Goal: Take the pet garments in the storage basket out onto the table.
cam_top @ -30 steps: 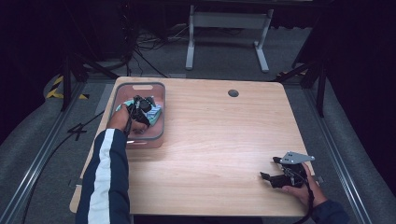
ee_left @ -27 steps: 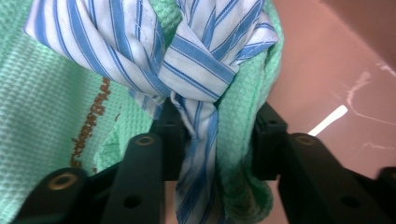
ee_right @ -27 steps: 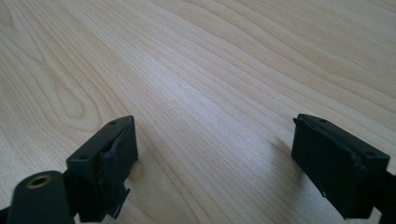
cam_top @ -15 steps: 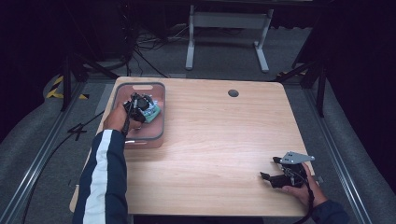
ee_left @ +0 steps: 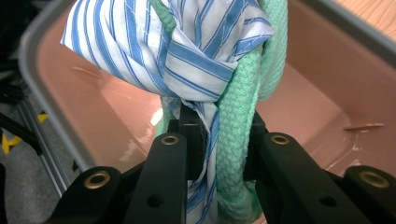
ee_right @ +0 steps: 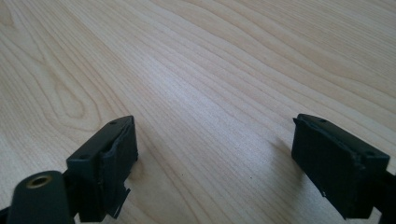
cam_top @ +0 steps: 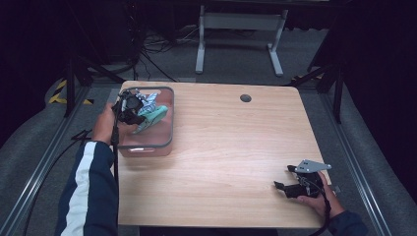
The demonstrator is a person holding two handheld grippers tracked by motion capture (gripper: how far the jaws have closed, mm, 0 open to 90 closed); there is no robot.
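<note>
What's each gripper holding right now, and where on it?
Left gripper pinches the striped cloth and green cloth together at their bunched middle, over the bin. Right gripper holds nothing.

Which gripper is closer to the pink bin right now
Left. The left gripper hangs over the pink bin, shut on the striped cloth and green cloth. The right gripper rests open on the table's opposite near corner.

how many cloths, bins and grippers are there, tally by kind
Cloths: 2, a blue-and-white striped cloth and a mint green knitted cloth
Bins: 1, a pink plastic bin with a grey rim
Grippers: 2, the left gripper and the right gripper
Total: 5
</note>
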